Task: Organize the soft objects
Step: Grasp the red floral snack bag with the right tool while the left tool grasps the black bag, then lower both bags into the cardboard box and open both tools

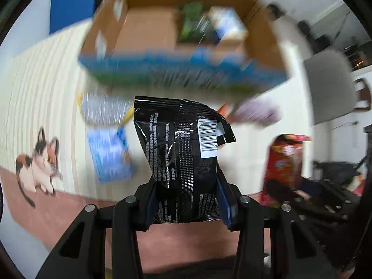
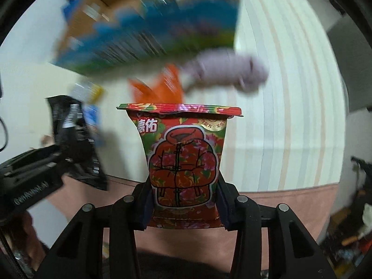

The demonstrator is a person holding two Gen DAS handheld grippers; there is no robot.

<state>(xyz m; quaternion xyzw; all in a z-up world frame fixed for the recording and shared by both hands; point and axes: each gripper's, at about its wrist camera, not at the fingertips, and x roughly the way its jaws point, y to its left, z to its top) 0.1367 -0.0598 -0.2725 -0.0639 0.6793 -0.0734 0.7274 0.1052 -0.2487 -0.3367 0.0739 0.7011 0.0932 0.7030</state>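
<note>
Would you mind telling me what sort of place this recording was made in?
Probably a home room: a striped mat with a cartoon cat covers the surface, a cardboard box holds packets, and a chair stands beyond.

glossy black packet (image 1: 186, 160), red floral packet (image 2: 183, 160), cream striped mat (image 2: 290, 116).

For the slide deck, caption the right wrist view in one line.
Right claw grips a red floral packet upright, facing a blurred cardboard box on a striped mat.
</note>
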